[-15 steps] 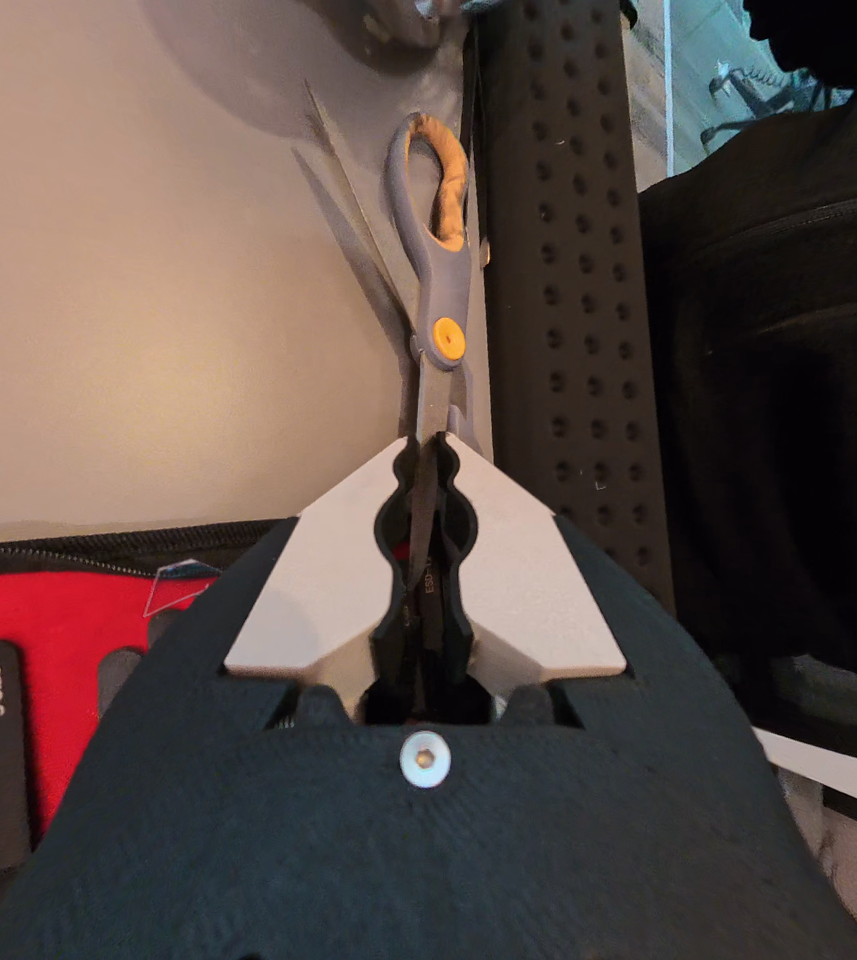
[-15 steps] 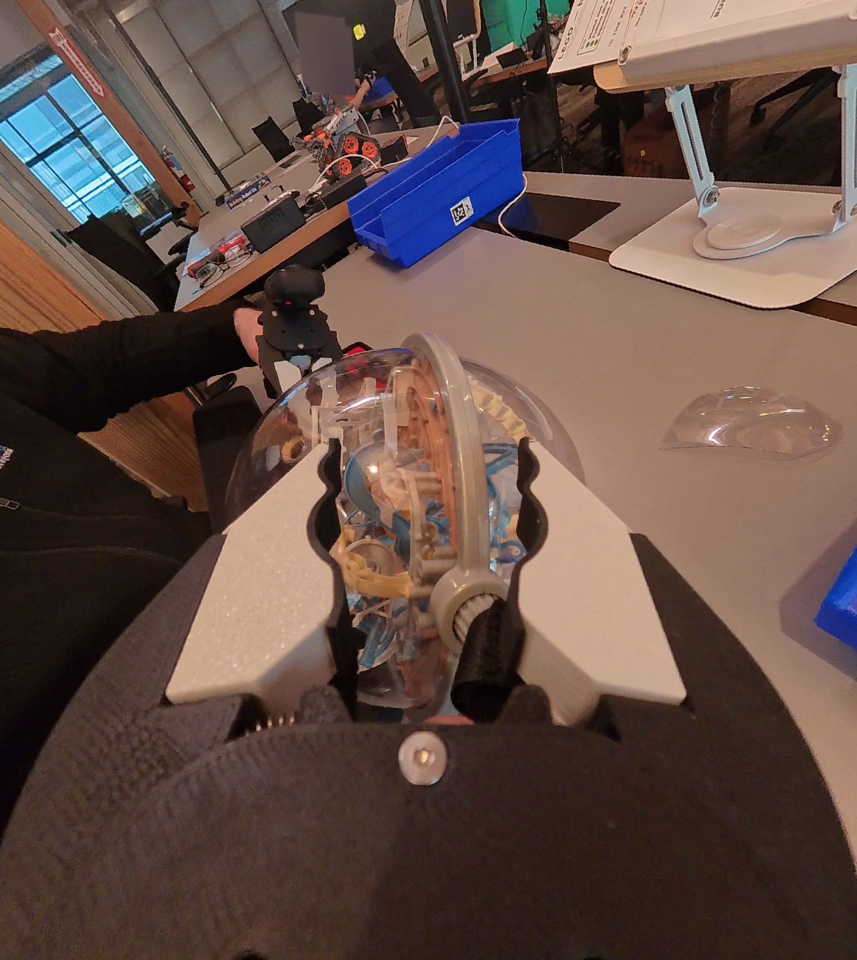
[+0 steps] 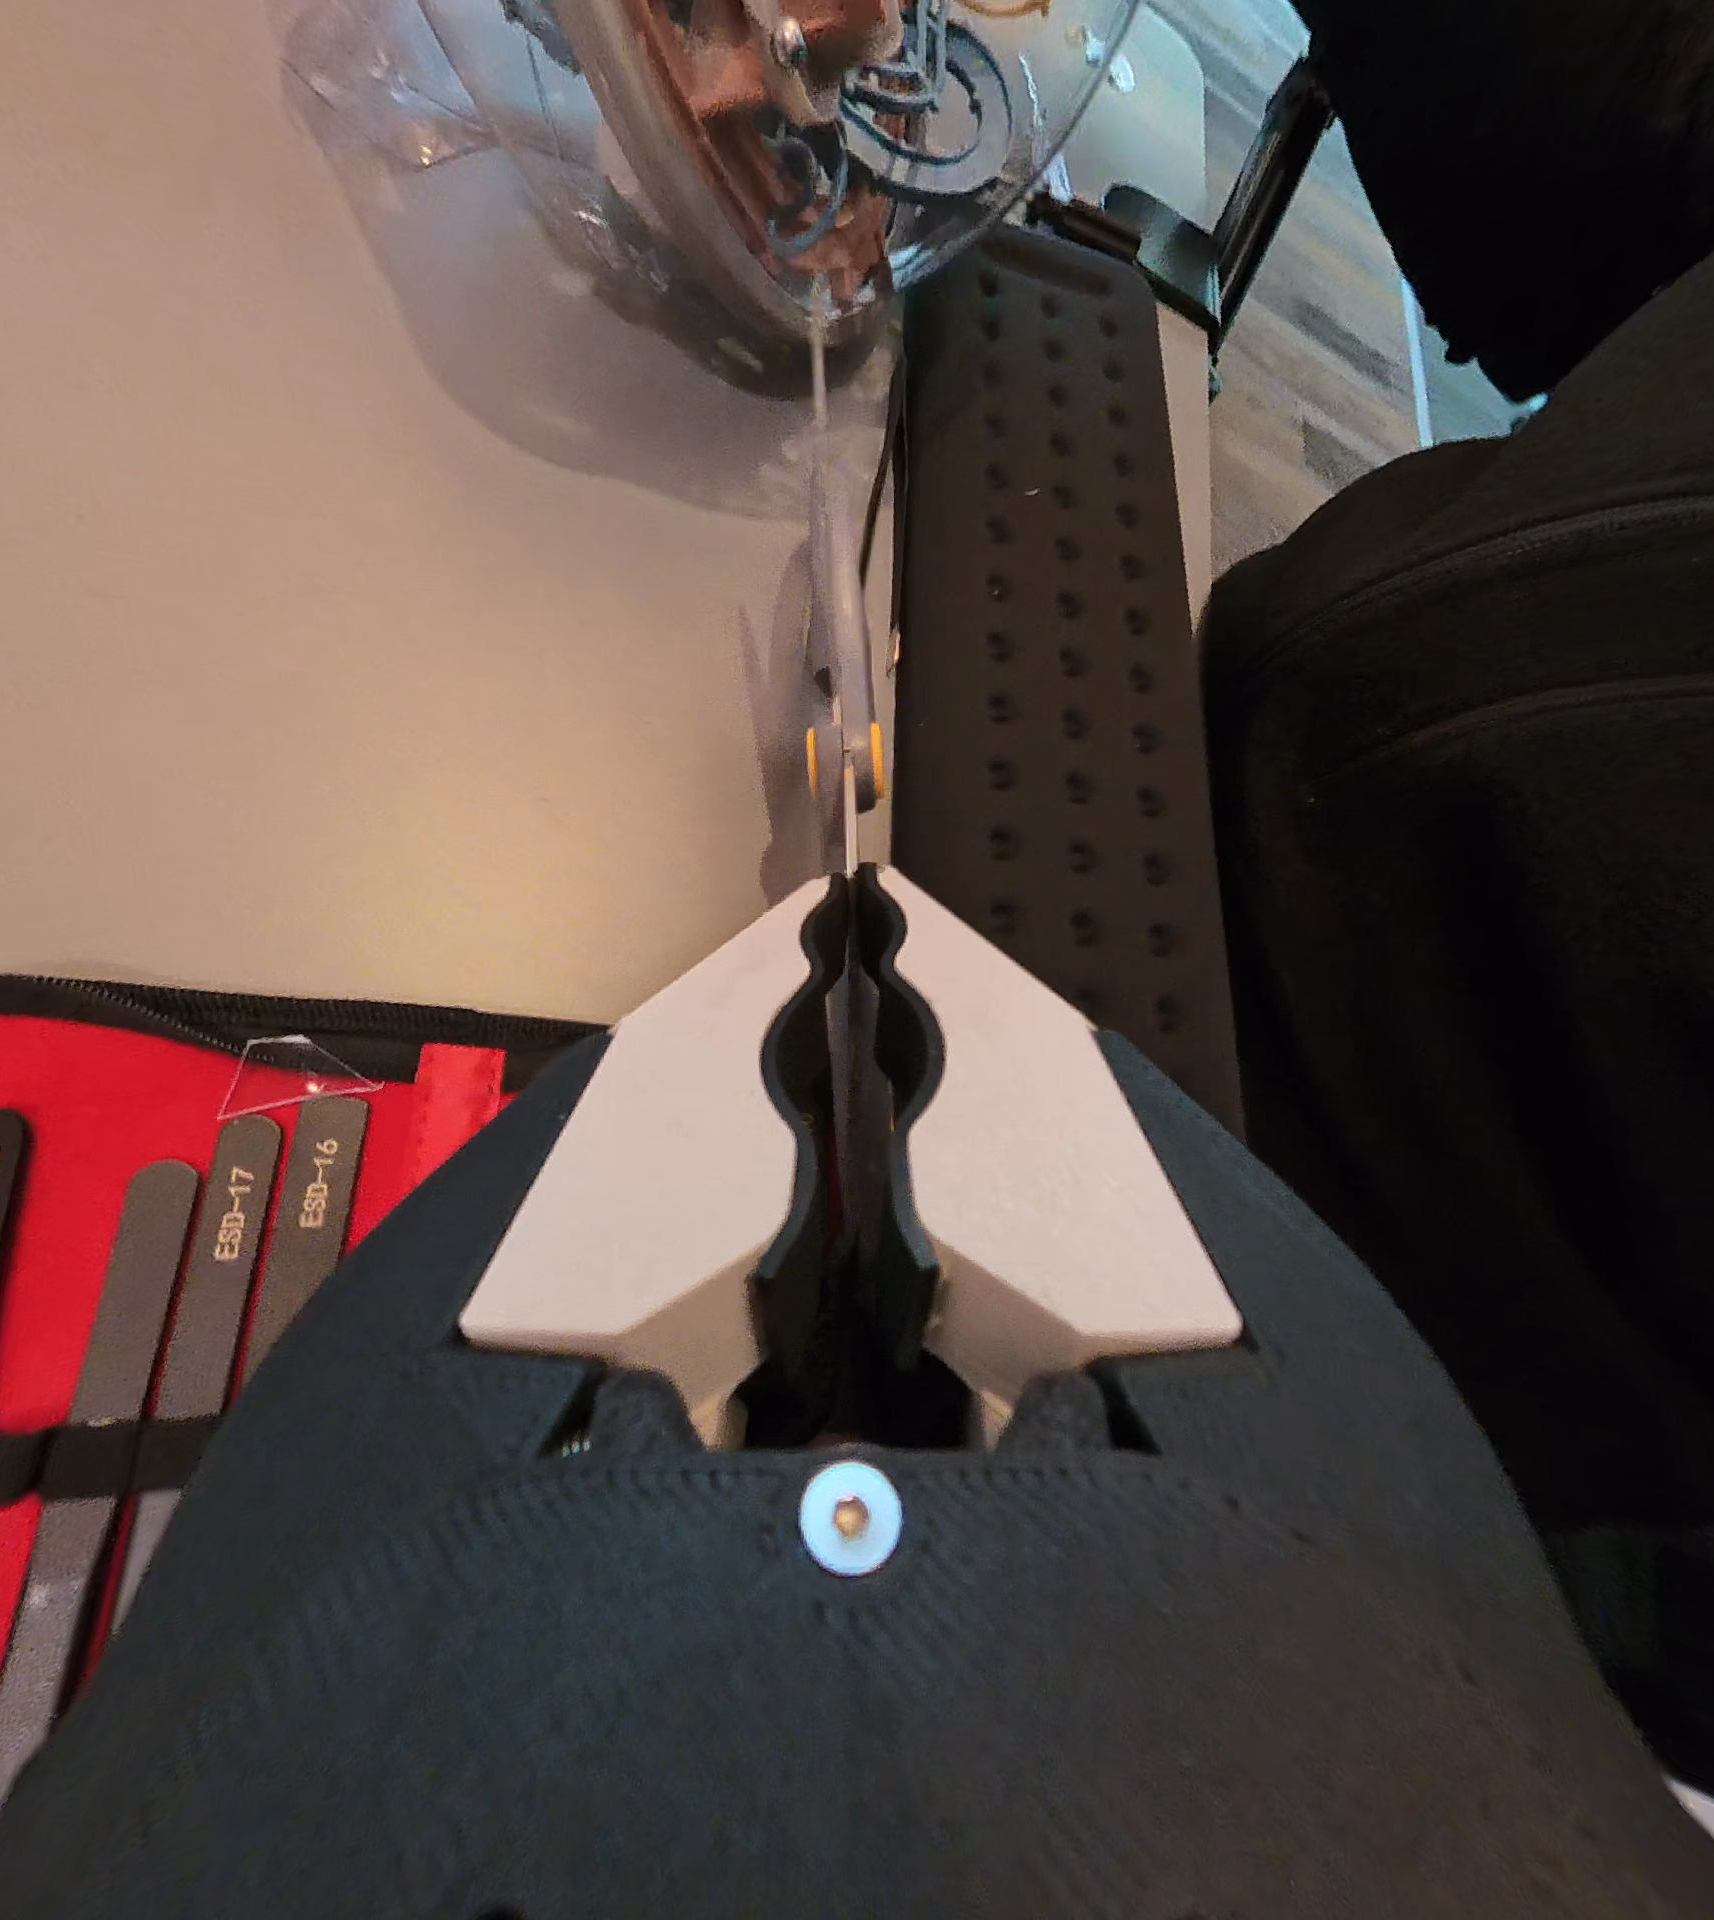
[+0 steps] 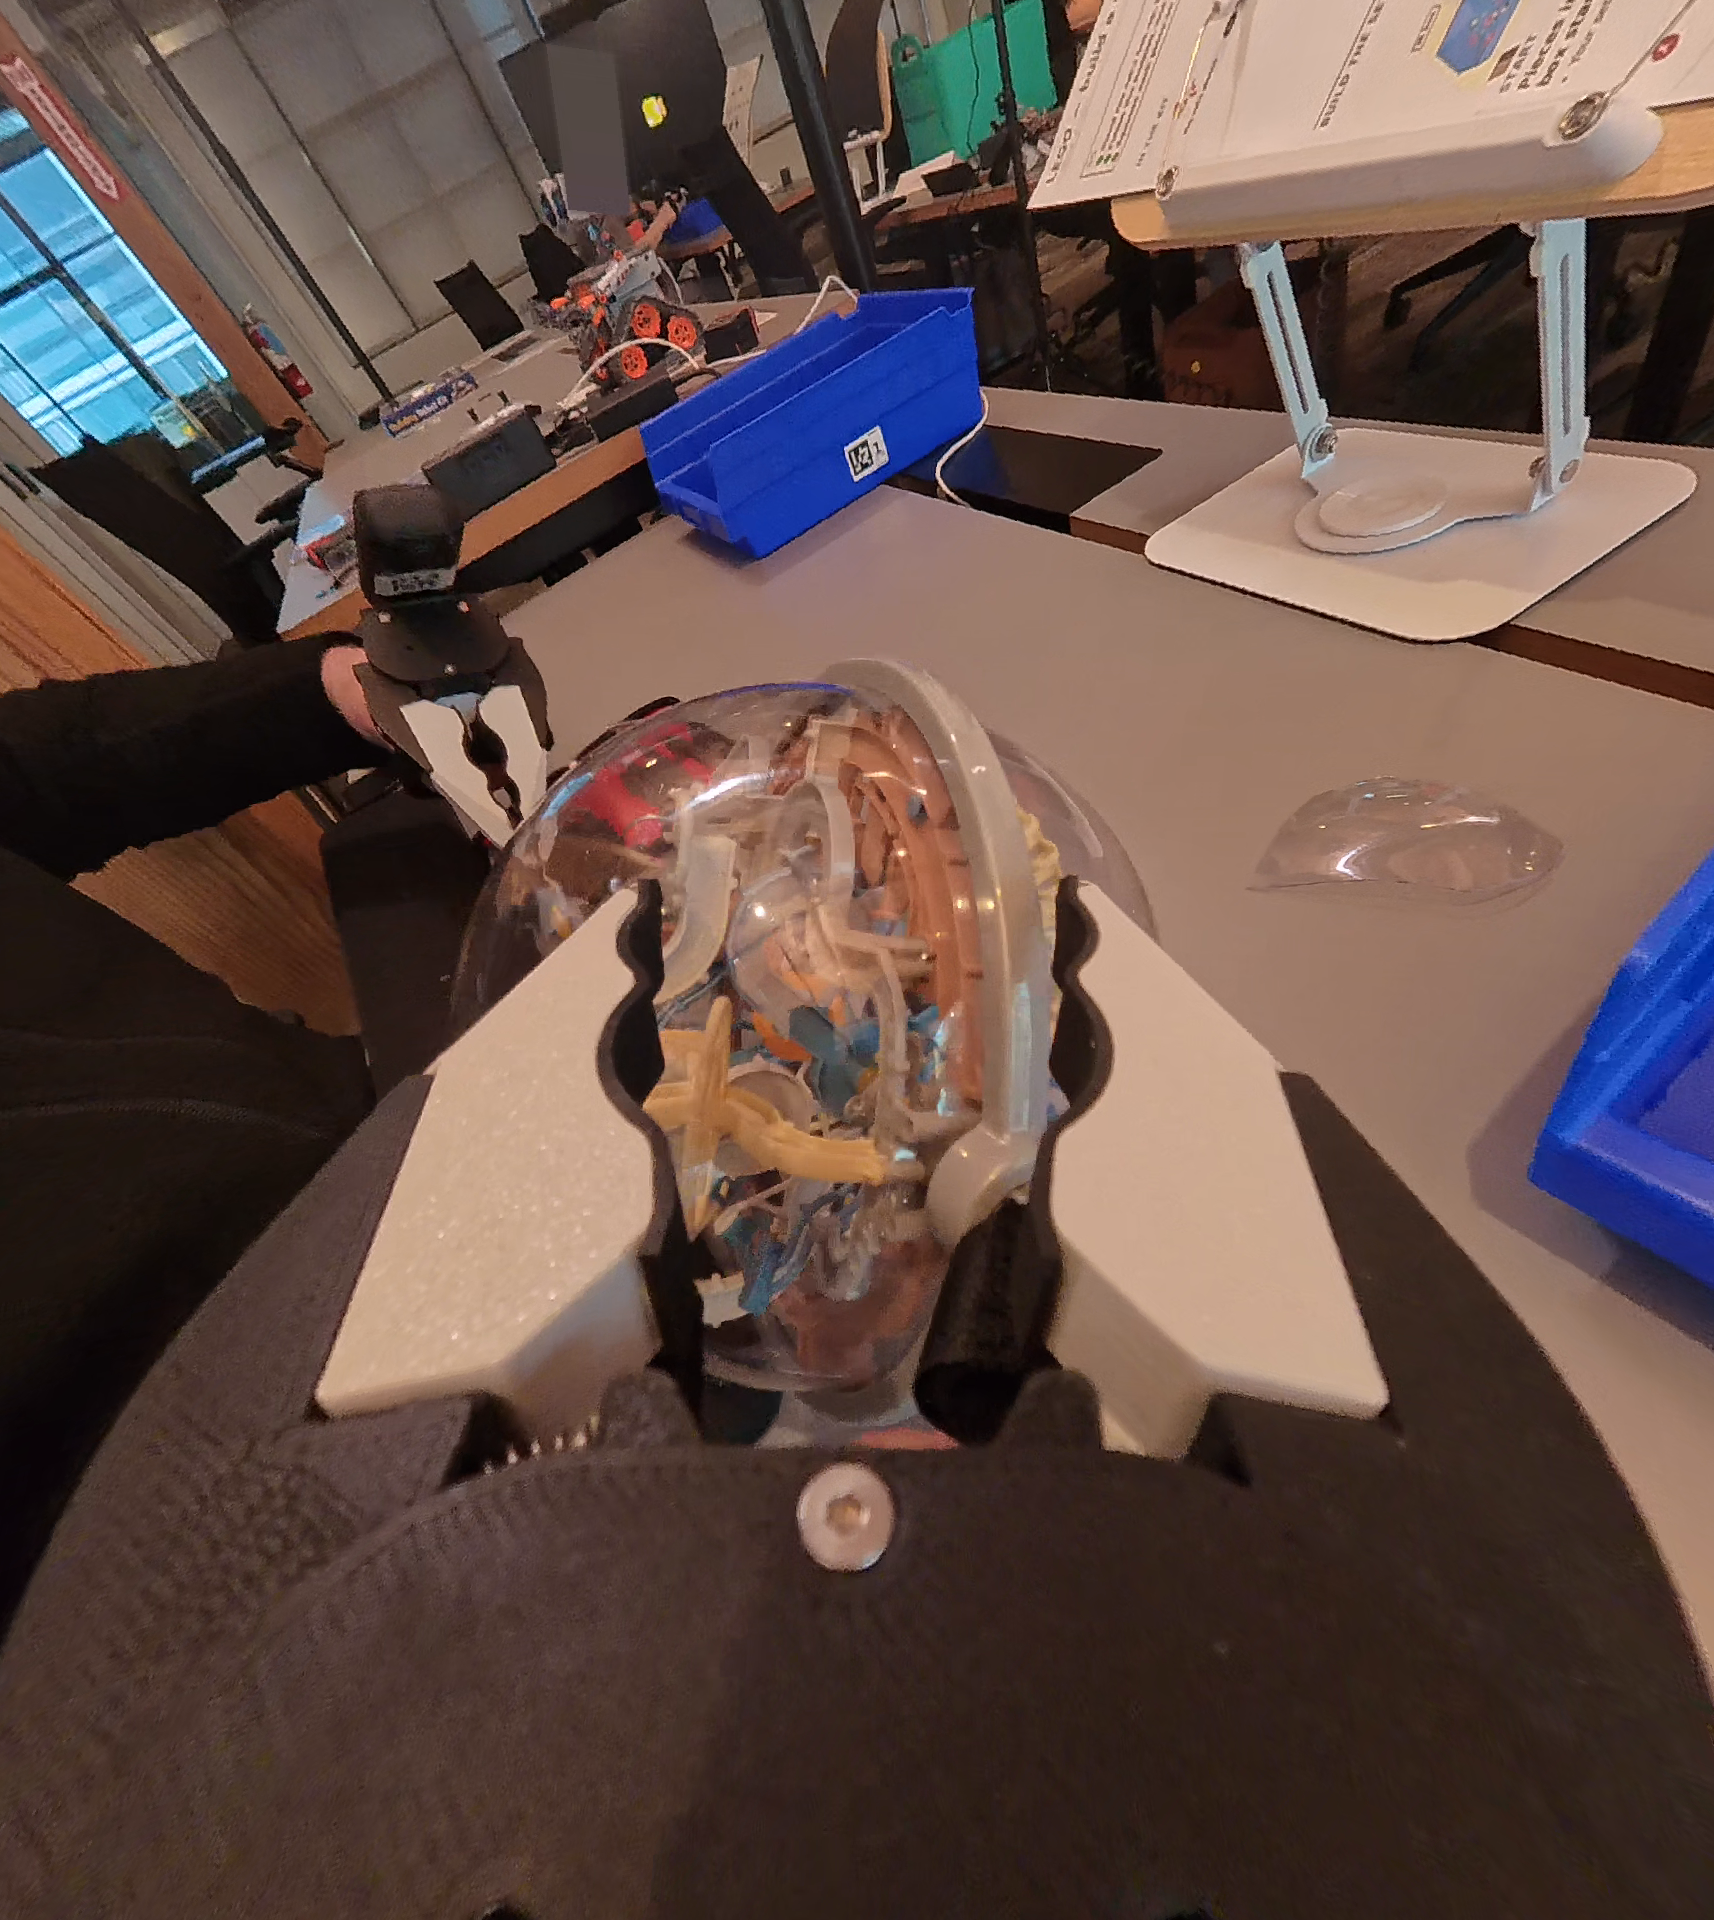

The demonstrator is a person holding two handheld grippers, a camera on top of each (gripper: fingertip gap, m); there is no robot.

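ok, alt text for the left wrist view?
The left gripper is shut on grey scissors whose far end meets a clear maze ball above a grey table. A red tool case lies lower left.

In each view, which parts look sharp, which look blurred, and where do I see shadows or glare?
Left wrist view: the scissors and clear maze ball look soft, the ball casts a grey shadow on the table, and the tool case is sharper. Right wrist view: the maze ball is sharp with highlights on its shell, the clear plastic dome glints, and straight edges bow near the borders.
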